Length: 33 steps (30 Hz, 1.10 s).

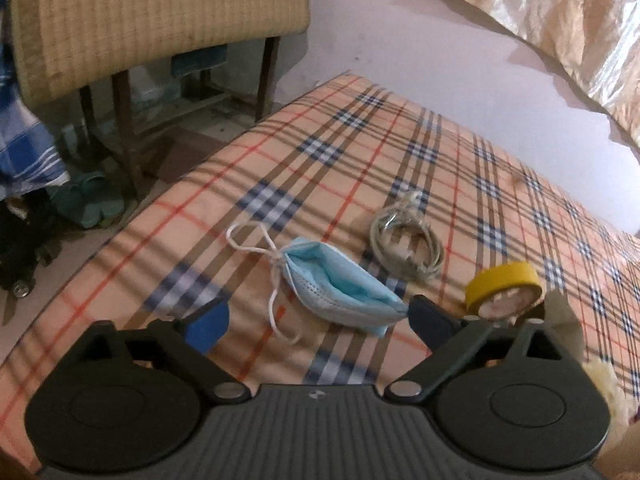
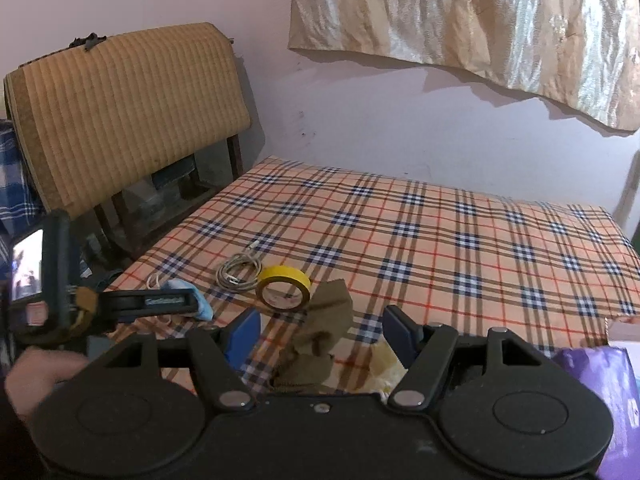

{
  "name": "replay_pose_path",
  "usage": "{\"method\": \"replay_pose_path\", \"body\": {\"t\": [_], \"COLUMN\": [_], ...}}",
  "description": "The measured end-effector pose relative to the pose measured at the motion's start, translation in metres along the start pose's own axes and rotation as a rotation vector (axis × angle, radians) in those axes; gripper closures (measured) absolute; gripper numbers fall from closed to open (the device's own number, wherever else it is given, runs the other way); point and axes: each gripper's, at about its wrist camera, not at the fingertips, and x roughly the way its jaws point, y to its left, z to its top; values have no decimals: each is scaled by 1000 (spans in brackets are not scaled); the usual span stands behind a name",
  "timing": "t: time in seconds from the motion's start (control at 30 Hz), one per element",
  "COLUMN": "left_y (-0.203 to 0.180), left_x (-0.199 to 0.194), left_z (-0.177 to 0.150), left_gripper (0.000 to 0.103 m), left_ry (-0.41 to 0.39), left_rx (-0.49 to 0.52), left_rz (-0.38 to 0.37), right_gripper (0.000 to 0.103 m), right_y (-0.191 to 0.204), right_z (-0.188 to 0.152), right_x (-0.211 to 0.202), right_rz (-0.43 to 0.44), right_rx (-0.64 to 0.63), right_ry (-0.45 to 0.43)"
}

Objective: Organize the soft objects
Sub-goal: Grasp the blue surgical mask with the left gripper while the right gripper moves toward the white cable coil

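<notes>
Lived-in bedroom of a home. Bed (image 2: 440, 240) with a plaid sheet set against a pale pink plastered wall (image 2: 400, 128). Shiny gold fabric (image 2: 480, 20) pinned up on that wall. Wooden chair (image 2: 128, 120) beside the bed, a woven straw mat draped over it. Sandals (image 1: 86, 200) and clutter on the floor under it; blue checked cloth (image 1: 28, 140) hanging at the left edge

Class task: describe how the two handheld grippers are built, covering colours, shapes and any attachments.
Both the left gripper and right gripper share a black ribbed body, two round discs, silver pivot pins and angled arms ending in blue pads. The left carries a small lit screen.
</notes>
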Motion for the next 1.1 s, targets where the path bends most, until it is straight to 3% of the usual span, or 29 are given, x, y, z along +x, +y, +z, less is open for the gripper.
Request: {"method": "replay_pose_path", "body": {"t": [0.17,0.27,0.4,0.6,0.67,0.7,0.73,0.83,0.93,1.07,1.1], "left_y": [-6,-4,6,31,34,34,34,33,27,20,21], "left_x": [10,10,9,-12,-21,-27,-30,-29,-15,10,16], "left_z": [4,-3,-4,-10,-10,-12,-12,-9,-2,6,7], "left_gripper": [8,41,77,76,64,47,41,46,30,36,58], "left_ry": [-29,-60,-74,-92,-112,-127,-143,-152,-145,-119,-100], "left_rx": [45,90,112,90,97,113,128,144,159,217,217], "left_rz": [-30,-26,-54,-104,-128,-127,-117,-112,-69,-32,-35], "right_gripper": [24,24,24,24,24,24,24,24,24,24,24], "right_y": [6,11,15,20,19,19,18,19,21,26,27], "right_z": [9,13,14,11,9,9,9,9,11,14,15], "right_x": [24,36,46,57,58,58,58,58,60,67,70], "right_rz": [20,26,43,52,48,50,52,54,59,68,72], "right_rx": [5,15,43,62,69,77,84,83,77,63,61], "right_ry": [13,20,25,50,53,54,54,54,59,67,70]}}
